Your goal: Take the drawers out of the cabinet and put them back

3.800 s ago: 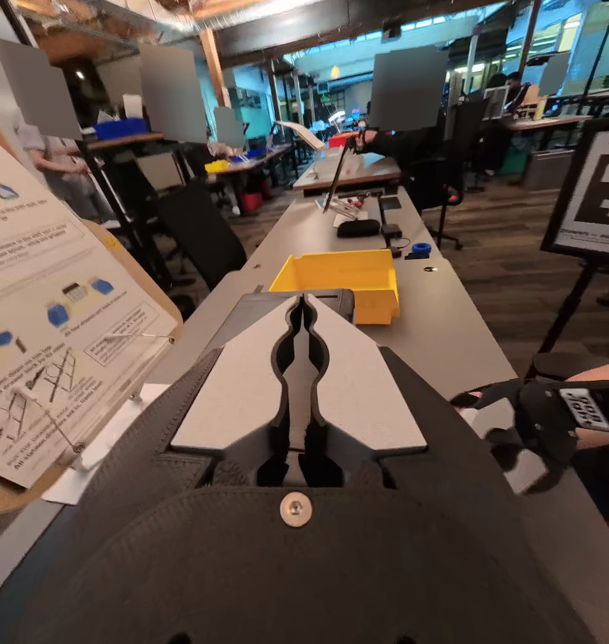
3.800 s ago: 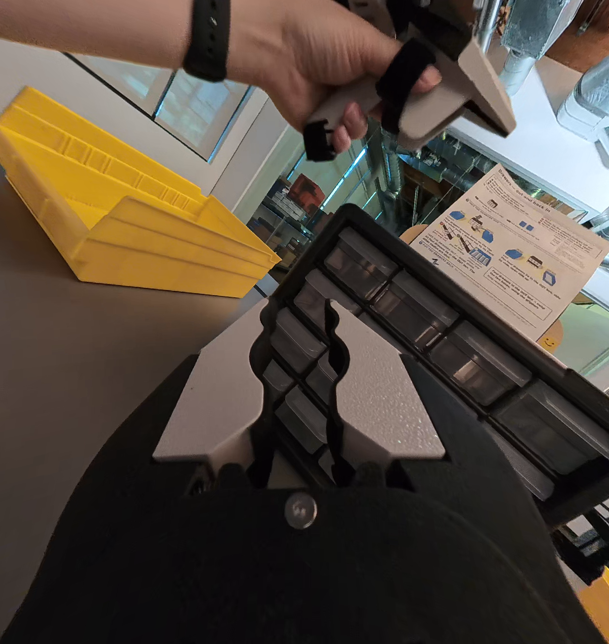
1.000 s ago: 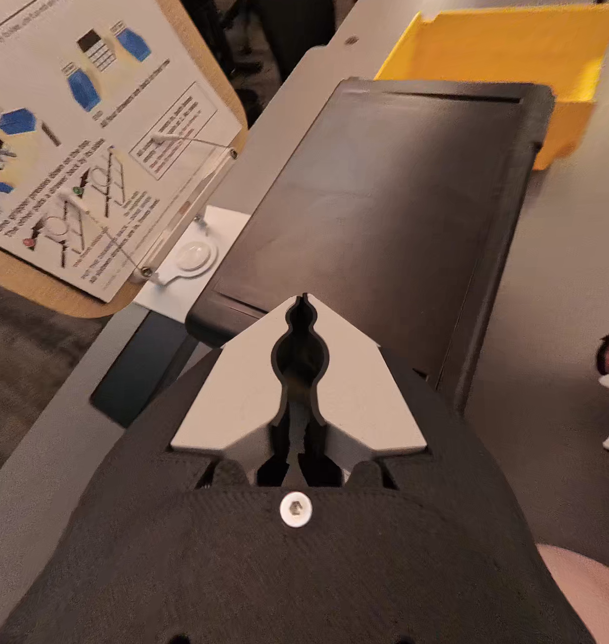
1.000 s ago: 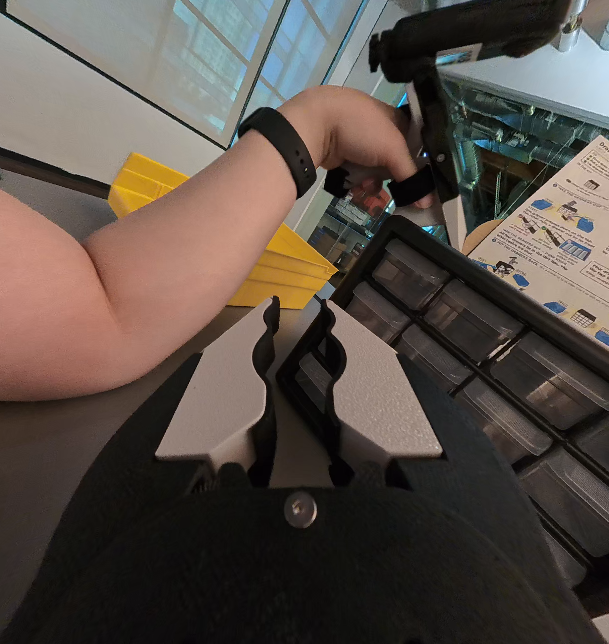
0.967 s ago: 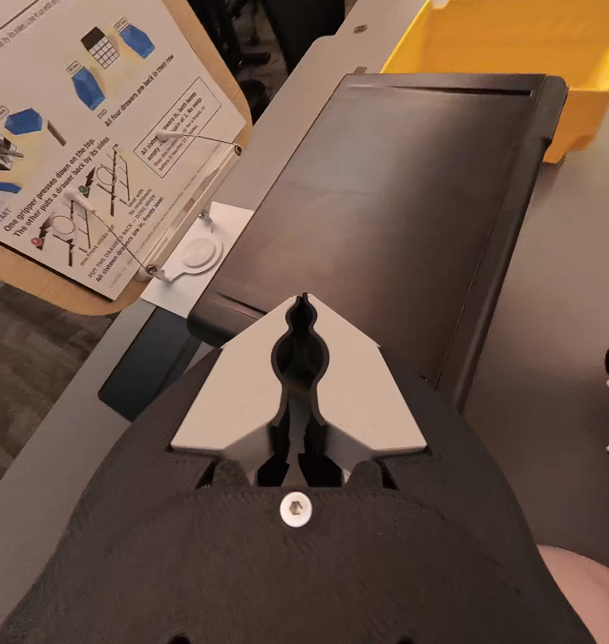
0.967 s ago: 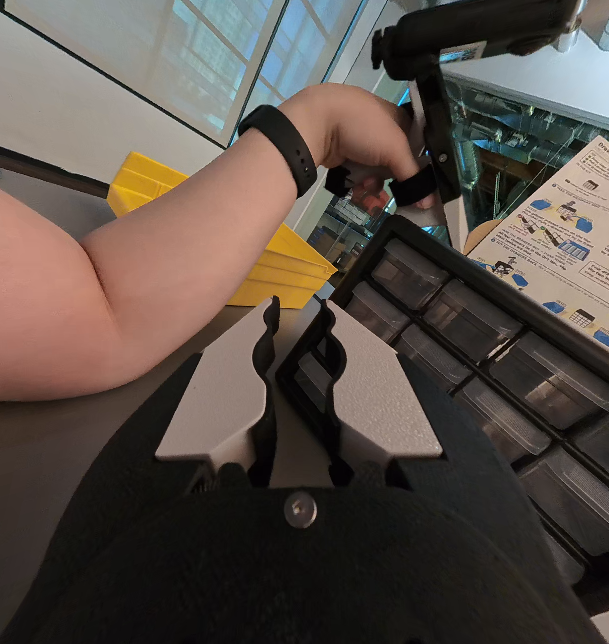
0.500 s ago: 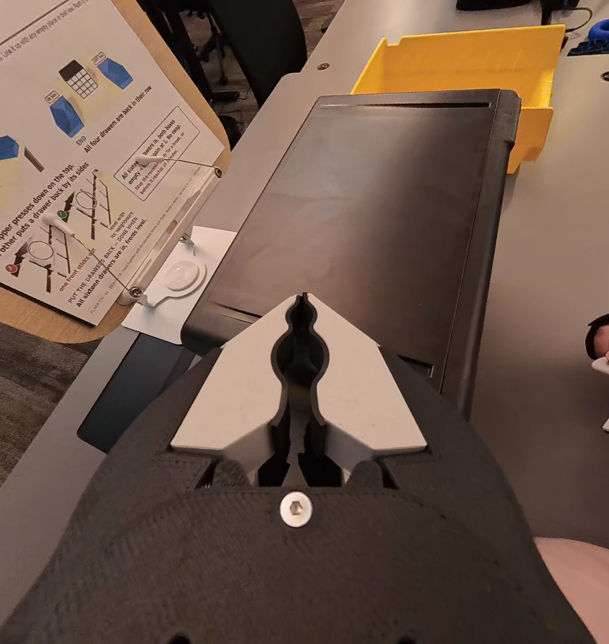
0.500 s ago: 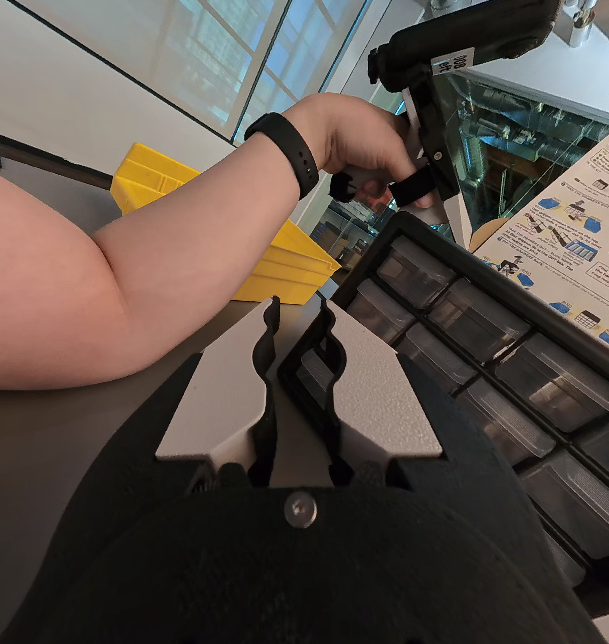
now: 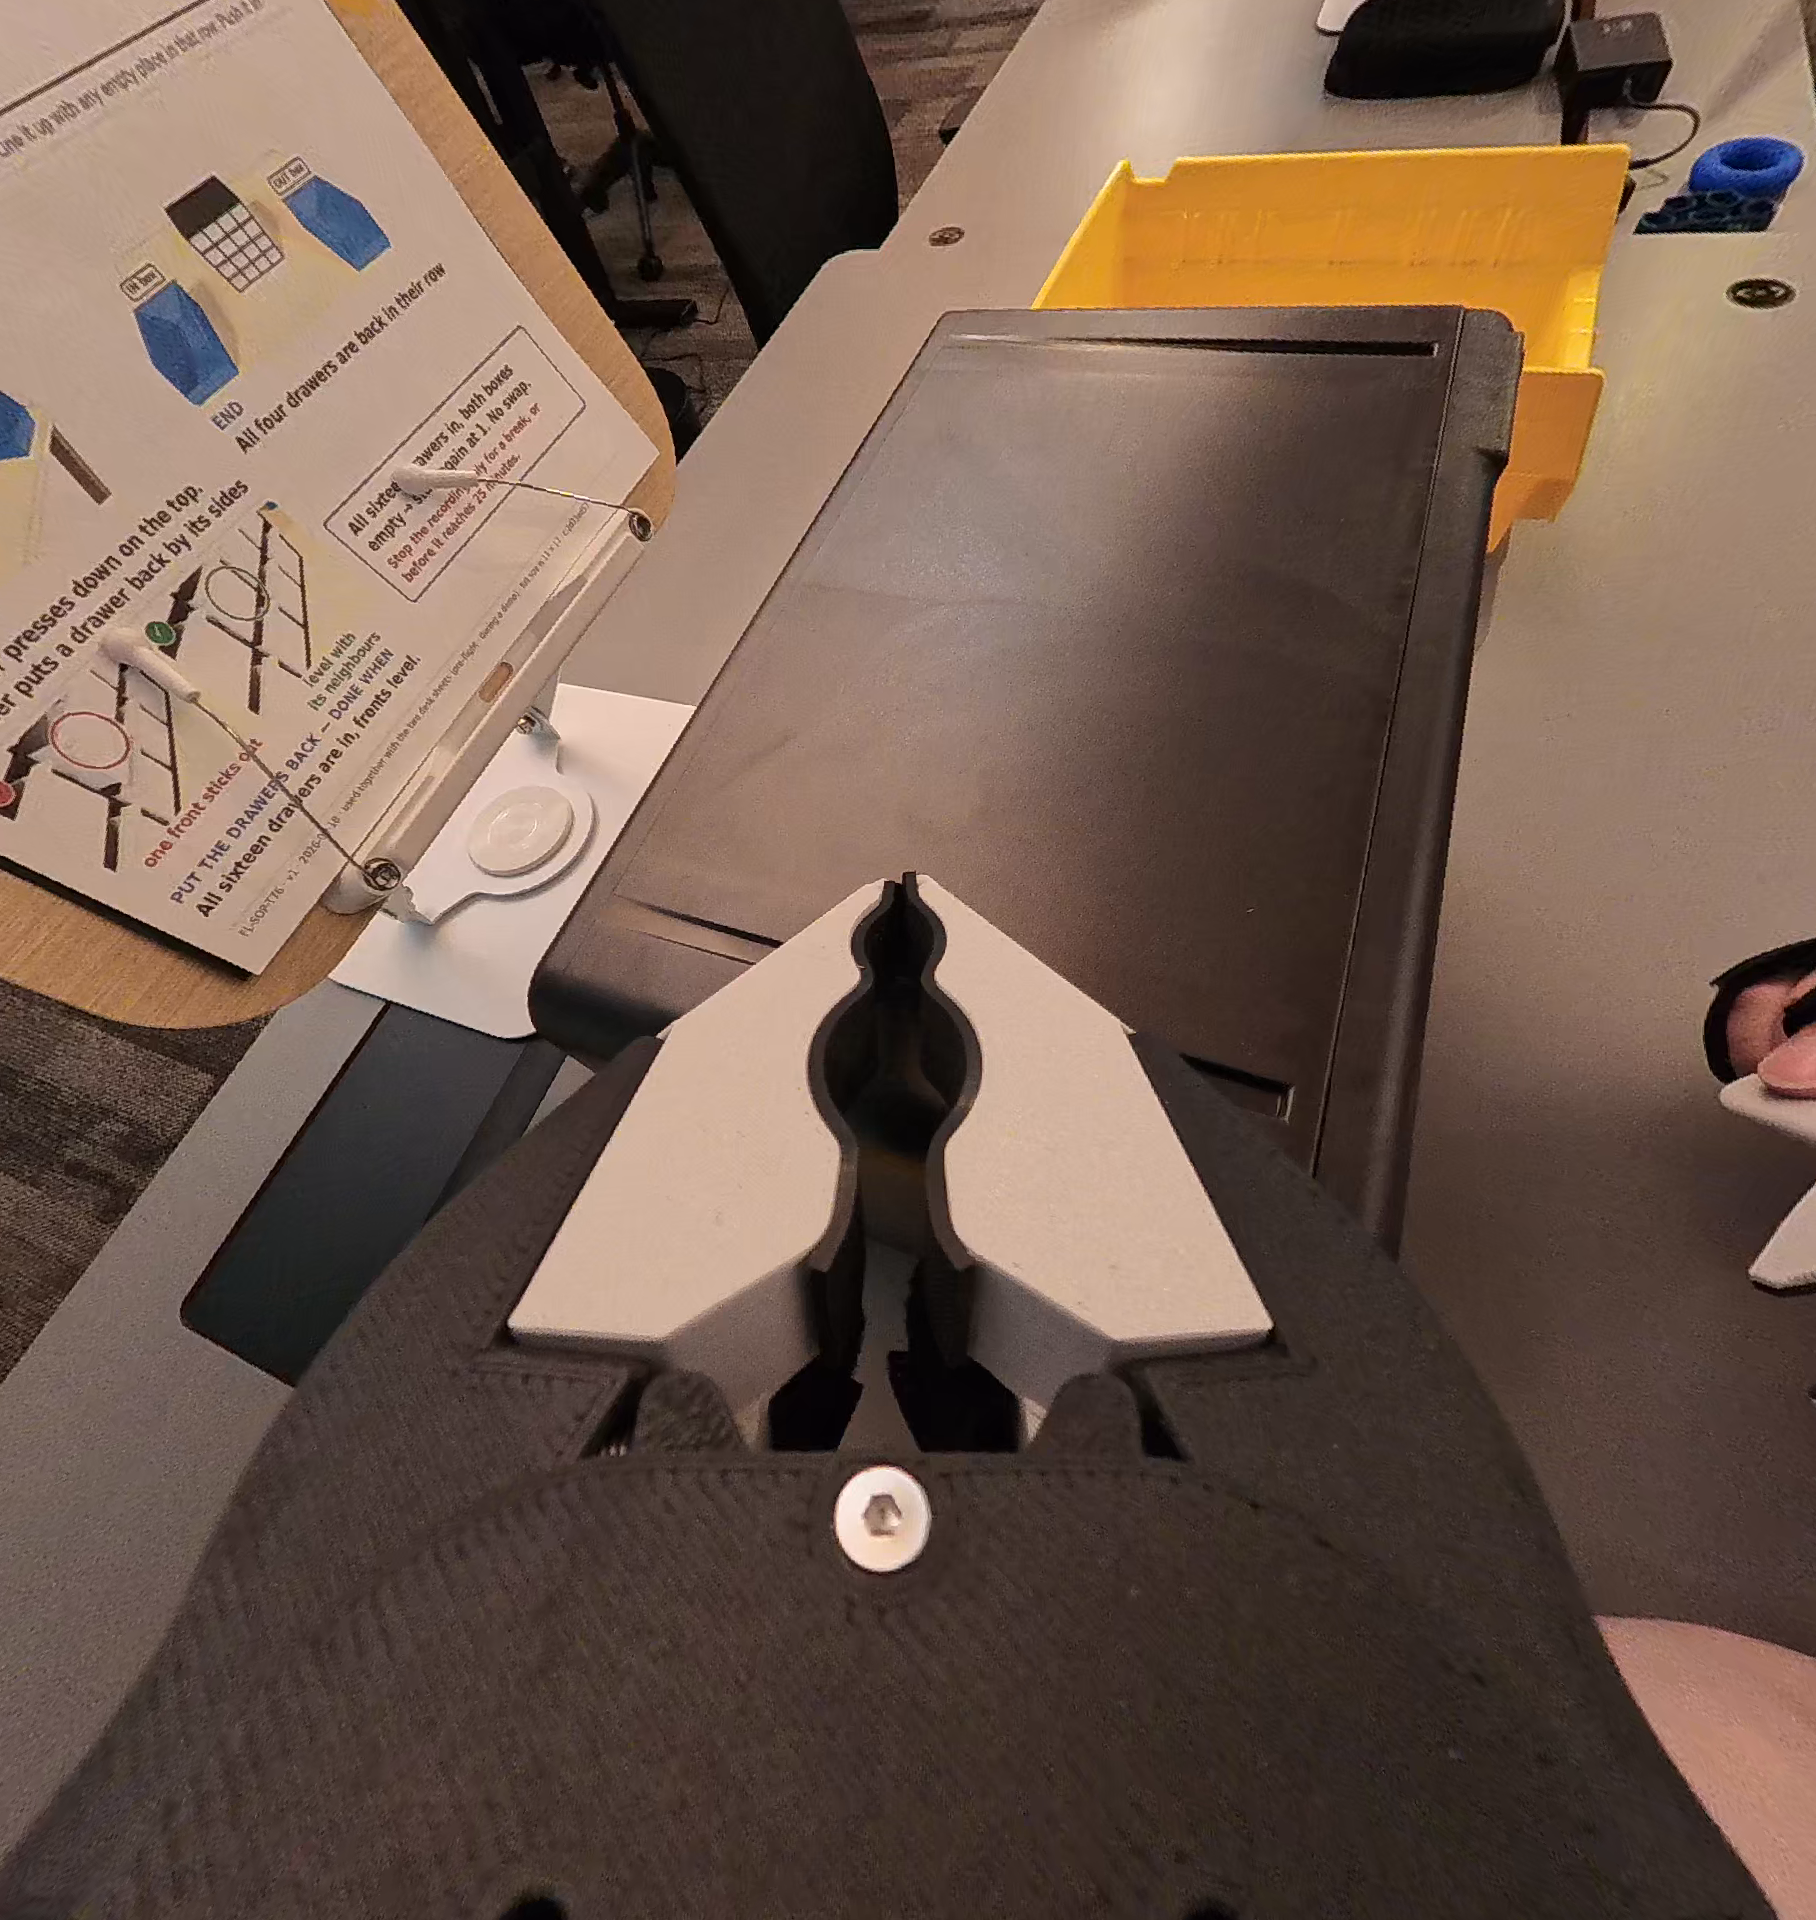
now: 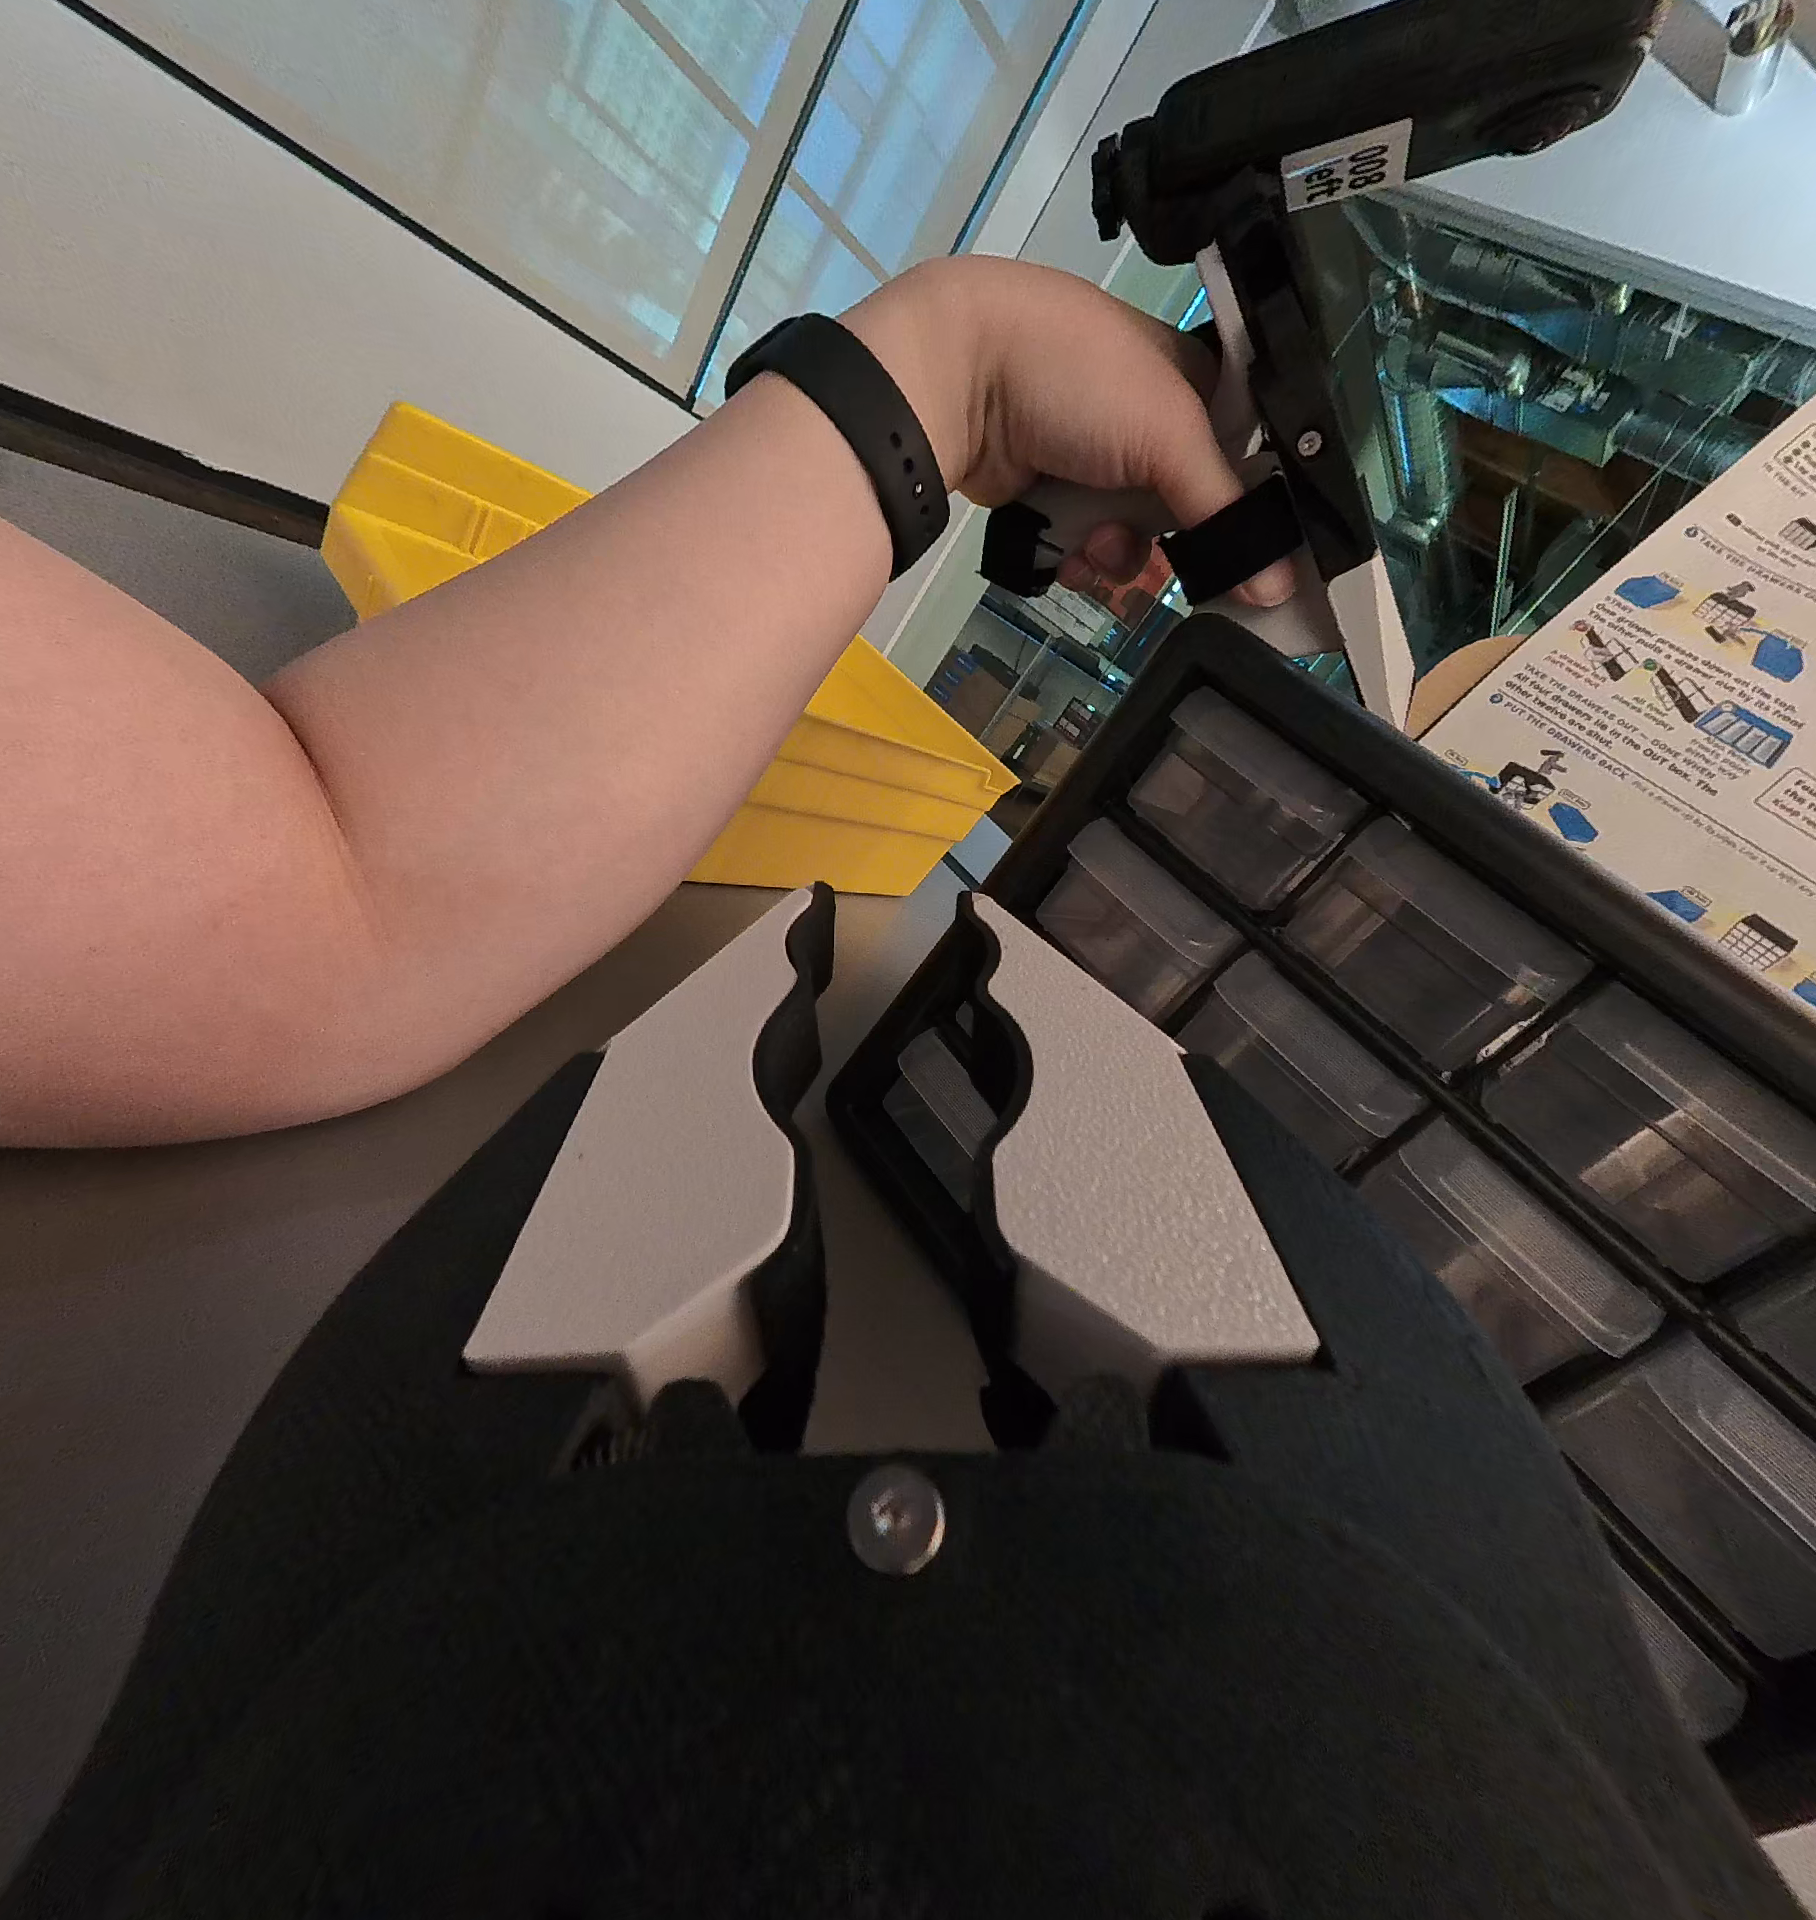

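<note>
Left view: left gripper pinched closed, empty, over cabinet top.
Right view: right gripper parted, empty, at the drawers corner.
Room: yellow bin behind.

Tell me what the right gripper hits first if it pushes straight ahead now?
Probably the cabinet: the open right gripper straddles its near front corner, with a clear drawer just behind the frame. Depth is uncertain.

The room light is soft and a bit warm, the black cabinet top shines a dull grey, daylight comes through the big windows, edges bend like a fishbowl, and the far window panes look maybe blurry.
</note>
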Tool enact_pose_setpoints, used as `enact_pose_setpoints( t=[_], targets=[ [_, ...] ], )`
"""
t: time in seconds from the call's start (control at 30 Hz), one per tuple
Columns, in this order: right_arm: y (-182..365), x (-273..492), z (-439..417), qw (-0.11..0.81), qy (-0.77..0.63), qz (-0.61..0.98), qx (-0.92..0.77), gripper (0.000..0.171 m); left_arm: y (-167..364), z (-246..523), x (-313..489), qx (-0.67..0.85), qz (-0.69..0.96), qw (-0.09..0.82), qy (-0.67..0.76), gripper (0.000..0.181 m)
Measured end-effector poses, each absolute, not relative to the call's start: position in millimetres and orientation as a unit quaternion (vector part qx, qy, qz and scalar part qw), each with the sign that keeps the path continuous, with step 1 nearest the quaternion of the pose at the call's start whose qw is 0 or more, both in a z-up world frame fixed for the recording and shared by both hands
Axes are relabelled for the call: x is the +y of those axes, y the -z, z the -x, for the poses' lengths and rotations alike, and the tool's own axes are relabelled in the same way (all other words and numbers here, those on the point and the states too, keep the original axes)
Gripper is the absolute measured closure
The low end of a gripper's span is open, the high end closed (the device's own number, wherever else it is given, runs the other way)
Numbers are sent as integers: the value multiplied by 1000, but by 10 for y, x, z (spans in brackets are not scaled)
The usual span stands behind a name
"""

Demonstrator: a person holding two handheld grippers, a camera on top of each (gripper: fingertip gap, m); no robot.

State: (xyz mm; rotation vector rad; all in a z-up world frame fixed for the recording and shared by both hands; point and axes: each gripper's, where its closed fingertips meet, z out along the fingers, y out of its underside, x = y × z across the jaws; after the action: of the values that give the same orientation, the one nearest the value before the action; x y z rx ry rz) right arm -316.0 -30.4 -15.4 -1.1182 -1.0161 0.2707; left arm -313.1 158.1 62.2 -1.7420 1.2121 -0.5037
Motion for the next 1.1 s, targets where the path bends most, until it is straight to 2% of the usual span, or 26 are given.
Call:
enact_pose_setpoints(
  t=[0.67, 1.1],
  targets=[
    [214, -135, 3046, 710, -113, 547, -429, 149, -624, 3131, 1578, 490, 708, 464, 209, 181],
    [404, -24, 3078, 688, -49, 562, -457, 148, -623, 3134, 1576, 491, 706, 466, 207, 181]
  ],
)
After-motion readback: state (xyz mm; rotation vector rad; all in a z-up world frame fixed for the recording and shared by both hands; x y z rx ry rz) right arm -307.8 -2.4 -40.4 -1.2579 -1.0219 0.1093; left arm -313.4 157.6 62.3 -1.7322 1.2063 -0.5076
